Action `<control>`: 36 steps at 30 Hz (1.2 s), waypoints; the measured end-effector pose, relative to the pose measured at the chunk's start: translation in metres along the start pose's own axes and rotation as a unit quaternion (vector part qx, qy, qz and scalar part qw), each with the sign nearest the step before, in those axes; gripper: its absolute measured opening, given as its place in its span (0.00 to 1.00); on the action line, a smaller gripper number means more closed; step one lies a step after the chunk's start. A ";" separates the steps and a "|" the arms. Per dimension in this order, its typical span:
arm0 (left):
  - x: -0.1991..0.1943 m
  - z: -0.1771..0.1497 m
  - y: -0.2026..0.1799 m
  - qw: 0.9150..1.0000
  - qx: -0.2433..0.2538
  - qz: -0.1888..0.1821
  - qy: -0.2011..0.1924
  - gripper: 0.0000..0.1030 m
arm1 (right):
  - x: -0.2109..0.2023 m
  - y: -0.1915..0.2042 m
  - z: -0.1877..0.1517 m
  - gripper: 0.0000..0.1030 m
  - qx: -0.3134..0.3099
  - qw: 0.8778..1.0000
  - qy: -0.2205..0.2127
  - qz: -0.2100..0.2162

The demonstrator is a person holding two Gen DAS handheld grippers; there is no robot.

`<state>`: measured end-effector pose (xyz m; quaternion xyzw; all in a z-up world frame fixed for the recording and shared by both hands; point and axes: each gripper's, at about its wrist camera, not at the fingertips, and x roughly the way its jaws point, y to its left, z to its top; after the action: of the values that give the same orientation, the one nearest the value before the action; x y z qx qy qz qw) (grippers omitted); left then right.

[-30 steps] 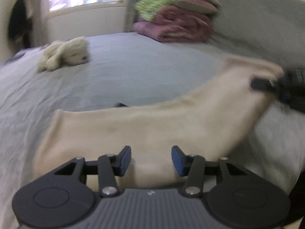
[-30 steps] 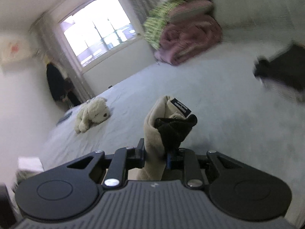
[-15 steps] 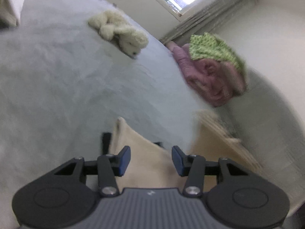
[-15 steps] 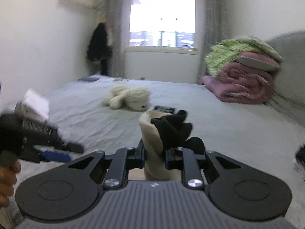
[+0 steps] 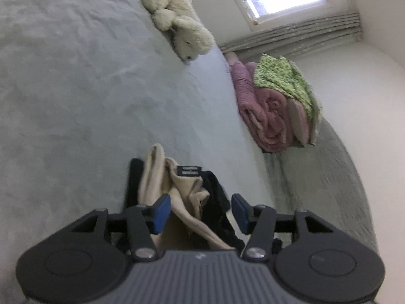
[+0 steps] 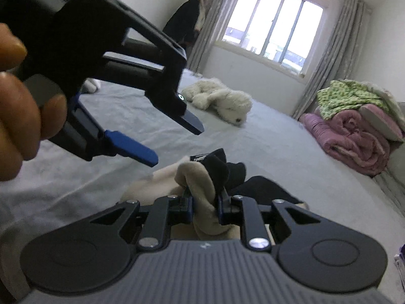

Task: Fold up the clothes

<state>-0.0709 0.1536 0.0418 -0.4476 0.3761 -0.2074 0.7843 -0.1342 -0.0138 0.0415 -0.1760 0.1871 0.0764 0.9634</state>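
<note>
Pinching a bunched fold of the beige-and-black garment, the right gripper is held low over the grey bed; the left gripper is opening, cloth lying loose between its 2 pads.

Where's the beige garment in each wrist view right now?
Left wrist: beige garment bottom center, bunched between the opening fingers of the left hand-held gripper.
Right wrist: beige garment lower center, pinched by the right hand-held gripper.
Shared landmark: white plush toy on the bed.
</note>
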 end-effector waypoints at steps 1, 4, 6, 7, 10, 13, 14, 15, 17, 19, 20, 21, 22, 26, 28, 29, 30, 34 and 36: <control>0.002 0.001 0.001 1.000 -0.003 -0.002 0.002 0.57 | -0.002 -0.007 0.002 0.20 0.021 1.000 -0.002 0.001; 0.009 -0.003 0.003 1.000 -0.011 -0.009 0.016 0.60 | -0.010 -0.024 0.008 0.20 0.070 0.998 -0.003 0.005; 0.018 -0.007 0.002 0.999 -0.017 -0.014 0.027 0.65 | -0.010 -0.024 0.011 0.20 0.069 0.998 -0.002 0.008; 0.022 -0.008 0.001 0.999 -0.019 -0.017 0.031 0.67 | -0.010 -0.022 0.011 0.20 0.064 0.998 -0.004 0.009; 0.031 -0.007 0.000 0.999 -0.032 -0.021 0.029 0.74 | -0.011 -0.018 0.011 0.20 0.057 0.998 -0.008 0.010; 0.039 -0.003 0.000 0.998 -0.044 -0.025 0.024 0.78 | -0.009 -0.013 0.009 0.20 0.044 0.999 -0.008 0.017; 0.042 -0.001 0.000 0.998 -0.043 -0.024 0.026 0.78 | -0.009 -0.011 0.007 0.20 0.036 0.999 -0.009 0.019; 0.046 0.001 -0.001 0.999 -0.038 -0.021 0.030 0.78 | -0.009 -0.009 0.006 0.20 0.028 0.999 -0.009 0.022; 0.054 0.005 -0.005 0.999 -0.024 -0.012 0.036 0.78 | -0.008 -0.006 0.006 0.20 0.018 0.999 -0.010 0.031; 0.060 0.011 -0.006 0.999 -0.006 0.004 0.040 0.78 | -0.007 -0.003 0.004 0.20 0.000 0.999 -0.011 0.035; 0.064 0.014 -0.008 0.999 0.007 0.015 0.042 0.77 | -0.007 -0.001 0.004 0.20 -0.009 0.999 -0.013 0.035; 0.066 0.016 -0.008 0.998 0.019 0.025 0.045 0.73 | -0.006 0.000 0.003 0.20 -0.018 0.999 -0.014 0.035; 0.069 0.017 -0.010 0.998 0.030 0.036 0.050 0.69 | -0.005 0.001 0.002 0.20 -0.027 0.999 -0.016 0.035; 0.077 0.018 -0.016 0.992 0.079 0.070 0.063 0.34 | -0.003 0.005 0.000 0.20 -0.049 0.998 -0.020 0.036; 0.077 0.018 -0.025 0.989 0.114 0.074 0.063 0.30 | 0.000 0.004 -0.001 0.20 -0.055 0.998 -0.022 0.033; 0.076 0.020 -0.031 0.986 0.135 0.074 0.063 0.29 | 0.001 0.003 -0.001 0.20 -0.057 0.998 -0.025 0.031; 0.075 0.022 -0.037 0.983 0.155 0.073 0.061 0.29 | 0.002 0.002 0.000 0.20 -0.056 0.998 -0.028 0.029; 0.071 0.033 -0.044 0.979 0.189 0.062 0.051 0.28 | 0.007 -0.001 0.011 0.20 -0.049 0.998 -0.039 0.028; 0.071 0.033 -0.037 0.978 0.191 0.068 0.052 0.28 | 0.011 0.002 0.013 0.20 -0.051 0.998 -0.033 0.033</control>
<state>-0.0001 0.1058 0.0558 -0.2520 0.3994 -0.2443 0.8470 -0.1199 -0.0067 0.0478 -0.2164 0.1563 0.1233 0.9558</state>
